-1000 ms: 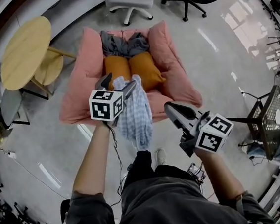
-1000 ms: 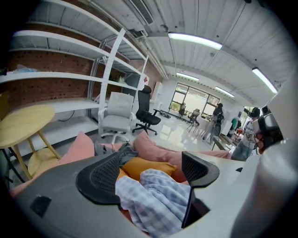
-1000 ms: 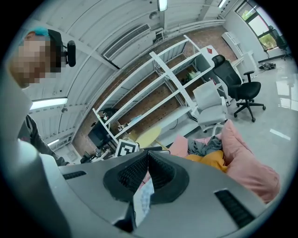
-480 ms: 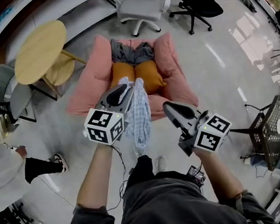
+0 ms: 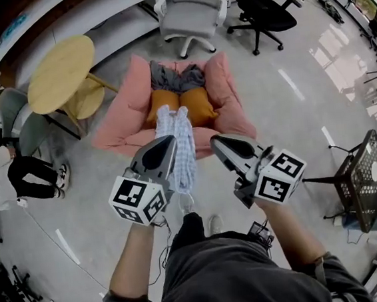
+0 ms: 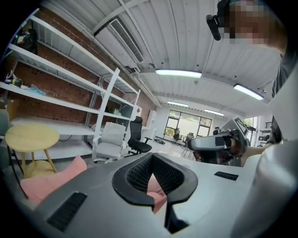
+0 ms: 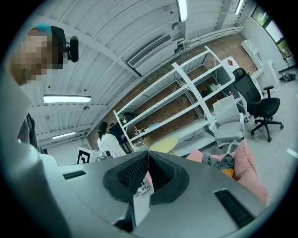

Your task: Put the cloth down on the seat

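The blue-and-white checked cloth (image 5: 181,131) lies in a long strip from the orange cushions (image 5: 197,106) down over the front edge of the pink seat (image 5: 122,124). My left gripper (image 5: 169,141) hovers above and just left of it. Its jaws have just been closing and are now shut, with nothing between them (image 6: 152,156). My right gripper (image 5: 215,140) hangs to the cloth's right, also shut and empty (image 7: 148,152). Neither gripper appears to touch the cloth. The cloth's lower end is partly hidden behind the left gripper.
A grey garment (image 5: 177,78) is bunched at the back of the seat. A round wooden table (image 5: 60,73) stands to its left. Behind it are a grey office chair (image 5: 194,12) and a black one (image 5: 263,1). A person (image 5: 17,175) stands at the left, a wire basket (image 5: 371,168) at the right.
Both grippers have risen towards the head camera. The left jaws, open at the cloth's top a second ago, have shut away from it. The cloth stayed on the seat. A person came in at the left.
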`<state>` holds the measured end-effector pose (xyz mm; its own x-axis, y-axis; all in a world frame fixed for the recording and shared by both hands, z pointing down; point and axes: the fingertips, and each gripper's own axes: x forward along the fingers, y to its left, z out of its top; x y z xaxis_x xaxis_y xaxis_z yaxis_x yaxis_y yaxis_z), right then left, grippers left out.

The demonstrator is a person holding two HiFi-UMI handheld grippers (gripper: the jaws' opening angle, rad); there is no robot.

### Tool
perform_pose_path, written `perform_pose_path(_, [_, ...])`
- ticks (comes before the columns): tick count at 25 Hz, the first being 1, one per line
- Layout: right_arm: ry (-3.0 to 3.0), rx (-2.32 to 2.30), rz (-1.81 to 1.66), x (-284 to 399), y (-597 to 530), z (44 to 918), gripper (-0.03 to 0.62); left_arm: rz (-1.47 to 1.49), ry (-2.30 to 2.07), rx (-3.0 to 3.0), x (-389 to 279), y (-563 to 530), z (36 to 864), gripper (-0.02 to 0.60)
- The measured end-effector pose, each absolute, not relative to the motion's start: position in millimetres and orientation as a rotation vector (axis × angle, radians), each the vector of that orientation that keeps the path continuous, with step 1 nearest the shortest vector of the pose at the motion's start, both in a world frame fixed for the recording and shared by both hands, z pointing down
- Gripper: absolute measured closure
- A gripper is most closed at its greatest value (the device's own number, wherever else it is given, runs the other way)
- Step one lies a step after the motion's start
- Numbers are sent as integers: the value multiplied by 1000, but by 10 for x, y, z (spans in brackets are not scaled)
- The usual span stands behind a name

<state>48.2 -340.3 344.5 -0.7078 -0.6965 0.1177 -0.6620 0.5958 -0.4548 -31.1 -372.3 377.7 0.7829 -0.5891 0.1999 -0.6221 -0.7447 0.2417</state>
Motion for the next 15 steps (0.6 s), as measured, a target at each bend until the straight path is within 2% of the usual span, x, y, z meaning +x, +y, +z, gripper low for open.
perform_pose_path(15, [2774,-1127,-691,535,-3264,3368,579,186,-972,2650,-253,-3434,3801,571])
